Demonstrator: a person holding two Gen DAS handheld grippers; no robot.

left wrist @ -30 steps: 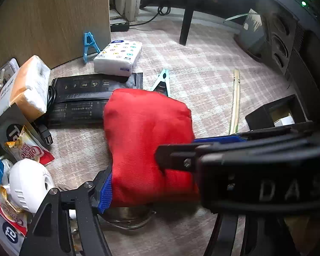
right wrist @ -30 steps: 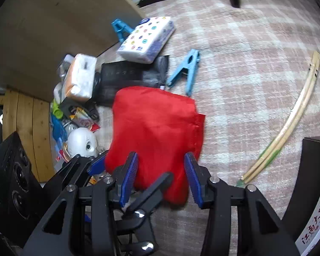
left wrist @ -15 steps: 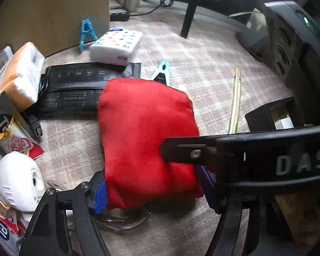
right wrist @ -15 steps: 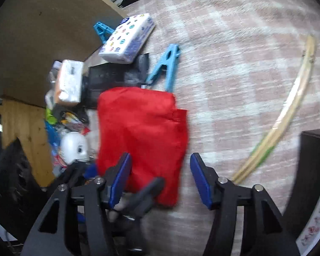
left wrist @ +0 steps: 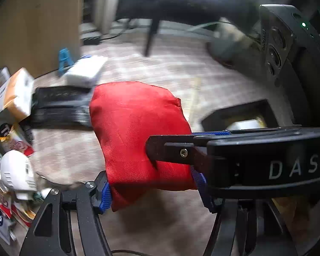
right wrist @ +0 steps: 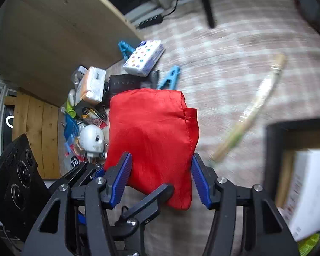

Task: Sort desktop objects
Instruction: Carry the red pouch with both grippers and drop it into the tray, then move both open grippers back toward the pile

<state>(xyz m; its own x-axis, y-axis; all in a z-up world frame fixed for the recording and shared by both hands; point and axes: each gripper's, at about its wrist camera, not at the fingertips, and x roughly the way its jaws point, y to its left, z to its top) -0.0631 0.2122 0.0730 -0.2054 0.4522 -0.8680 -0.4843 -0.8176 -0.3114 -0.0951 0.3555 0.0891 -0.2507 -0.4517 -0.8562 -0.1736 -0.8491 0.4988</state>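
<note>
Red pouch point(left wrist: 136, 132) at centre – woven cloth, faint sheen. Tongs' arms matt black plastic, pads point(right wrist: 120, 181) ribbed blue. Checked tablecloth point(right wrist: 234, 49) soft, matt – wood-grain board point(right wrist: 53, 34) upper left.

Soft red fabric pouch point(left wrist: 136, 132) hides black flat packet's point(left wrist: 59, 104) right end; background motion-blurred, box point(right wrist: 298, 187) cut off right.
</note>
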